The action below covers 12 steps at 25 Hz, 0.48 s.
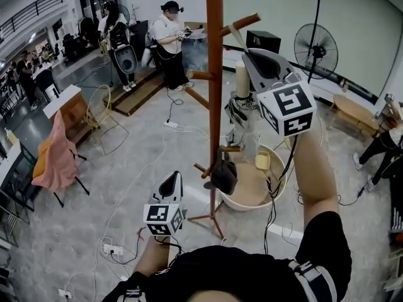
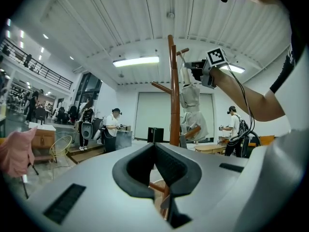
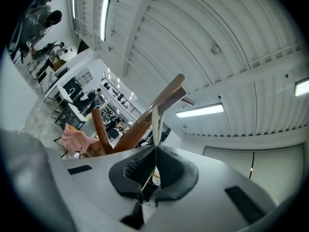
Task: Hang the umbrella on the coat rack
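Note:
The brown wooden coat rack (image 1: pixel 215 74) stands ahead of me, with pegs angled up. My right gripper (image 1: pixel 247 54) is raised beside an upper peg (image 1: pixel 242 22) and is shut on the umbrella's thin cream strap (image 1: pixel 237 34). In the right gripper view the strap (image 3: pixel 155 122) rises from the closed jaws of that gripper (image 3: pixel 155 151) to the peg (image 3: pixel 161 100). The folded pale umbrella (image 1: pixel 241 106) hangs below that gripper, close to the pole; the left gripper view shows the umbrella (image 2: pixel 191 105) too. My left gripper (image 1: pixel 172 181) is held low, shut and empty (image 2: pixel 154 146).
A round cream tub (image 1: pixel 277 190) sits at the rack's foot, and a dark item (image 1: pixel 223 175) hangs from a low peg. Cables (image 1: pixel 126 194) cross the floor. A chair with pink cloth (image 1: pixel 55 153) stands left, a fan (image 1: pixel 315 51) right, and people (image 1: pixel 169 39) behind.

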Tool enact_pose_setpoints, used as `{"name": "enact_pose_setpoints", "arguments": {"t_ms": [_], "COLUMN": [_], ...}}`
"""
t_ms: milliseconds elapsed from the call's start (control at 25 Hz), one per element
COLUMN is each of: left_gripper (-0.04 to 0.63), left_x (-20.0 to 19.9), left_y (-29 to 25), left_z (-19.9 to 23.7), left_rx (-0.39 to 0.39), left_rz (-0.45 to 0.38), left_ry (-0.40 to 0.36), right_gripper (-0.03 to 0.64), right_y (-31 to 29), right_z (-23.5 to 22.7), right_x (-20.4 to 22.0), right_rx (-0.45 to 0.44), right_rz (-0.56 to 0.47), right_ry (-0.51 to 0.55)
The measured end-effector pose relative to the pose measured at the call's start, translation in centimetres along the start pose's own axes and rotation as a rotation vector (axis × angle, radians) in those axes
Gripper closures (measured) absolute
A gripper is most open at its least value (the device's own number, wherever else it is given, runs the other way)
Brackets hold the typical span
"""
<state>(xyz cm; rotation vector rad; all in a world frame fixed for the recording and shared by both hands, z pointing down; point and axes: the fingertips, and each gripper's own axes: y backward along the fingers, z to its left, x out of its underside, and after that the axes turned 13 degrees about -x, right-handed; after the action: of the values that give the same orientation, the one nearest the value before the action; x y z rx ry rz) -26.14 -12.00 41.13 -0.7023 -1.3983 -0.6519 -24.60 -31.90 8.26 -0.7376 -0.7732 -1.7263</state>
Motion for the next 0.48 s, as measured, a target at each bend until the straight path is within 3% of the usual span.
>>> {"name": "enact_pose_setpoints", "arguments": {"t_ms": [120, 280, 480], "left_gripper": [0.577, 0.577, 0.577], "left_x": [0.2, 0.2, 0.7], "left_y": [-0.9, -1.6, -2.7], "left_z": [0.1, -0.9, -2.0], "left_rx": [0.013, 0.041, 0.054], "left_rz": [-0.007, -0.002, -0.011], "left_ry": [0.004, 0.004, 0.008], "right_gripper": [0.585, 0.533, 0.555], "right_y": [-0.7, -0.3, 3.6], "right_z": [1.7, 2.7, 1.0], "right_x": [0.4, -0.1, 0.4], "right_rx": [-0.064, -0.181, -0.147], "right_rz": [-0.02, -0.103, -0.292], "right_ry": [-0.026, -0.148, -0.331]}}
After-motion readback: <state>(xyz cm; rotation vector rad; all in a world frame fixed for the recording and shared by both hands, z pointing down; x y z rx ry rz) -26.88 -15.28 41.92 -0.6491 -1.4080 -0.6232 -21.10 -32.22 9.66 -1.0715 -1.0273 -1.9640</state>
